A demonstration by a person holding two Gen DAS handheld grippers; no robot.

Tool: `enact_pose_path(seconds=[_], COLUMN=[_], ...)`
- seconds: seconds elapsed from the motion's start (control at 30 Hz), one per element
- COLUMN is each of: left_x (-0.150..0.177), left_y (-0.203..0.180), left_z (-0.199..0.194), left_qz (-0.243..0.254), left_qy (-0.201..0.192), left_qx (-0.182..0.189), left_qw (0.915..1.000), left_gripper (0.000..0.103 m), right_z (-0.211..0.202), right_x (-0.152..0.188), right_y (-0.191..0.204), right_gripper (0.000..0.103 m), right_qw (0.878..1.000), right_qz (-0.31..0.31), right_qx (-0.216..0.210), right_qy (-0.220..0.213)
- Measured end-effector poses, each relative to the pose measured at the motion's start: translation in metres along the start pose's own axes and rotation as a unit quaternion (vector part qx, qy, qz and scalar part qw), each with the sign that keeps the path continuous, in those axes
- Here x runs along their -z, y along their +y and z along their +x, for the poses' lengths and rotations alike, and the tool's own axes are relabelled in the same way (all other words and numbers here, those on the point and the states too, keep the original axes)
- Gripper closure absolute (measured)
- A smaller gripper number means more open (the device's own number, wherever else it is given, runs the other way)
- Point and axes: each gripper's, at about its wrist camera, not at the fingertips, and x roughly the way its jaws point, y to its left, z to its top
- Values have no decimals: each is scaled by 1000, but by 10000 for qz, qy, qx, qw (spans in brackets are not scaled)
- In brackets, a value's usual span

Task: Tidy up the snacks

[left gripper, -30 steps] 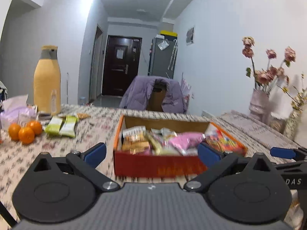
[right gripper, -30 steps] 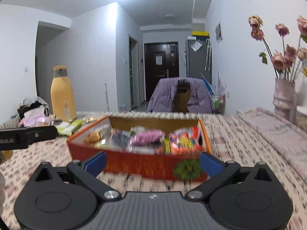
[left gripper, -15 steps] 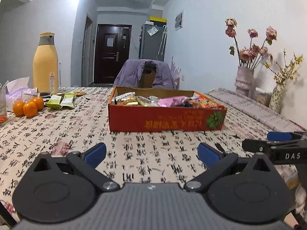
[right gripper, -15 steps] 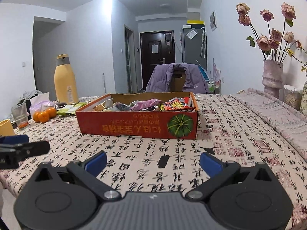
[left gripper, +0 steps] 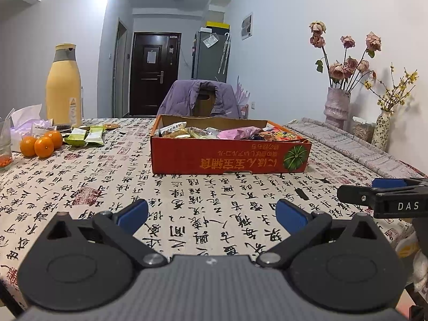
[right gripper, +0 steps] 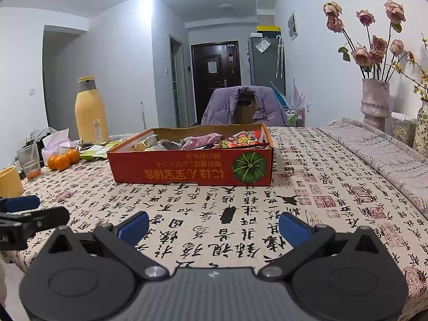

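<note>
A shallow red cardboard box [left gripper: 230,157] [right gripper: 192,169] stands mid-table, filled with several snack packets [left gripper: 235,133] [right gripper: 206,141]. Two green packets [left gripper: 85,135] [right gripper: 96,150] lie on the cloth to its left. My left gripper [left gripper: 212,212] hovers open near the table's front edge, well short of the box, nothing between its blue fingers. My right gripper [right gripper: 214,226] is likewise open and empty, near the front edge. Each gripper's tip shows at the edge of the other's view.
Three oranges [left gripper: 41,143] [right gripper: 62,159], a tall yellow bottle [left gripper: 63,85] [right gripper: 91,111], a tissue bag and a glass sit at the left. Vases with dried flowers [left gripper: 337,104] [right gripper: 374,101] stand at the right. A chair with a purple jacket [left gripper: 203,99] is behind the table.
Both grippers have pulled back from the box toward the table's front edge; the box now looks smaller and farther. Both stay open and empty.
</note>
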Motion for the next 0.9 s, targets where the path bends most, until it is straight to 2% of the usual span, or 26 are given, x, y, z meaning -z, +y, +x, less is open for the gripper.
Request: enact_pose_path(seconds=[0.9], left_x=[-2], left_y=[-5], left_z=[-7], left_qz=[85], left_qy=[-89], left_qx=[57], left_qw=[9999], left_gripper=[0], right_z=[-2], right_x=[0], right_y=[0], right_gripper=[0], right_qw=[10000], right_qz=[-2], right_qx=[-20], right_qy=[-16])
